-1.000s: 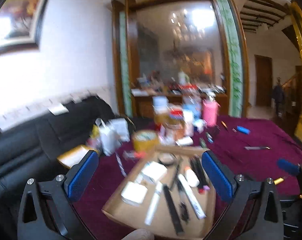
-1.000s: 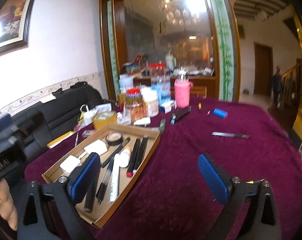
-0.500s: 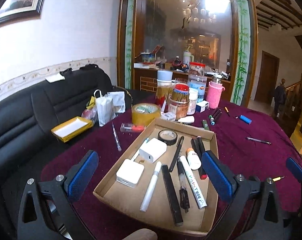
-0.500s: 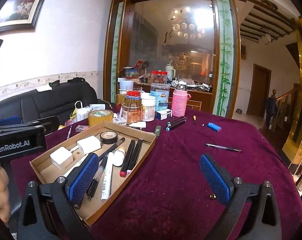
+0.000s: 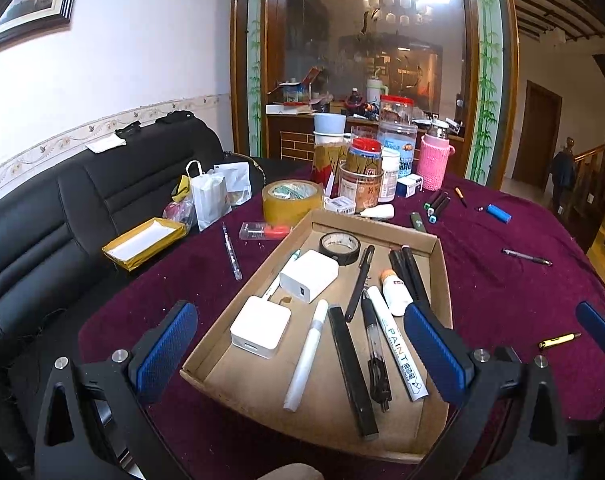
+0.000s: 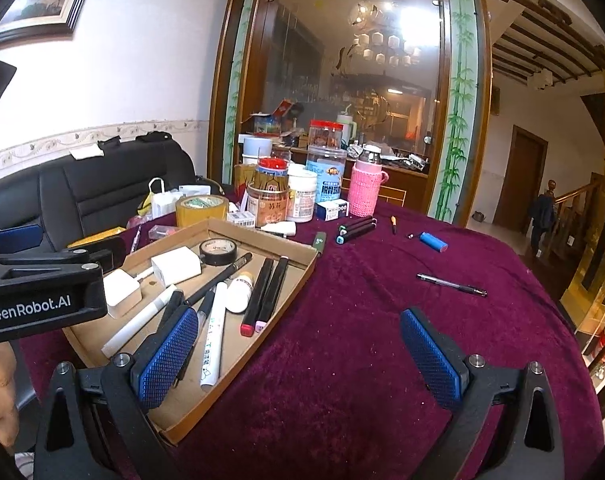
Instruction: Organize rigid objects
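Where the maroon tablecloth [image 6: 362,340] runs bare to the right of the cardboard tray [image 5: 442,280], open room reaches toward a lone pen [image 6: 452,284] and a blue lighter [image 6: 433,241]. Jars crowd the tray's far edge. Both the left gripper [image 5: 302,344] and right gripper [image 6: 298,352] hover spread wide, holding nothing. Pens, markers, chargers and black tape [image 5: 339,246] lie inside the tray. Since a second ago, both views have steadied and dipped closer.
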A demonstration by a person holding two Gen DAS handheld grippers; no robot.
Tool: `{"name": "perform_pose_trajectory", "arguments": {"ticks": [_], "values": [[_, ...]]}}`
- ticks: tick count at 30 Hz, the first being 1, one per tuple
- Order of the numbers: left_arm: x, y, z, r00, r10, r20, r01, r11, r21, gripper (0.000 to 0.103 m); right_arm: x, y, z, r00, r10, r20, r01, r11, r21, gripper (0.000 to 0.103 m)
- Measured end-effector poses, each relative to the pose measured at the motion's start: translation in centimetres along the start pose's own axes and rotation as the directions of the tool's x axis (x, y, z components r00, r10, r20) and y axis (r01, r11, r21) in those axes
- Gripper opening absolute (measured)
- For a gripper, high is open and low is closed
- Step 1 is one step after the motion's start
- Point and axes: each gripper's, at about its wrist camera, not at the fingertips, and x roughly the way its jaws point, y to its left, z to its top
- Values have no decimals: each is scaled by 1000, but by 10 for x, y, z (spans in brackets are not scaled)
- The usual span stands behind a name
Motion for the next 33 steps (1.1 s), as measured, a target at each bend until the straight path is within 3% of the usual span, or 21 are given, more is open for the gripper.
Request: {"name": "perform_pose_trajectory", "arguments": {"ticks": [12, 33], "values": [[21, -1, -9, 996, -18, -87, 19, 1000, 2, 103, 12, -3, -5, 997, -34, -67, 34, 999, 1, 102], [38, 3, -13, 991, 0, -133, -1, 1000, -3, 103, 22, 3, -5, 994, -15, -104, 14, 1000, -12, 102]]}}
